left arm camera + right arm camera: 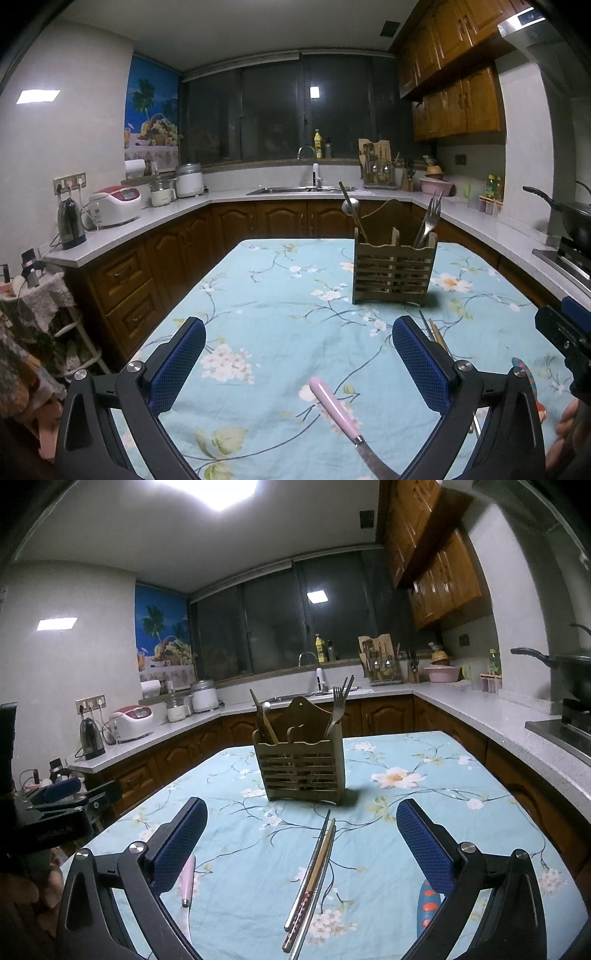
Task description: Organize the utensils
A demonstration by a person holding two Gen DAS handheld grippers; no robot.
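The left gripper (299,354) was held low over the desk with its blue-padded fingers (179,363) spread wide apart and nothing between them; just ahead of it, within the span of the jaws, a knife with a pale pink handle and a worn steel blade (338,411) was seen lying flat on the light blue floral tablecloth (258,288). The right gripper (301,836) was likewise held spread apart and empty, and between its fingers a bundle of long chopsticks, metal and wood (314,871), was found lying on the cloth, pointed toward the holder. Beside its right finger a blue utensil handle with orange spots (428,904) was partly seen; what kind of utensil it belonged to could not be told.

Further out, near the middle of the desk, a slatted wooden utensil holder with divided compartments (301,768) stood upright. A metal spoon and a wooden piece (351,208) were already stood in its left compartment, and metal forks (430,218) in its right one.

The task was therefore judged partly done: some utensils had been sorted into the holder, while the knife, the chopsticks and the spotted-handled piece remained to be picked up and placed
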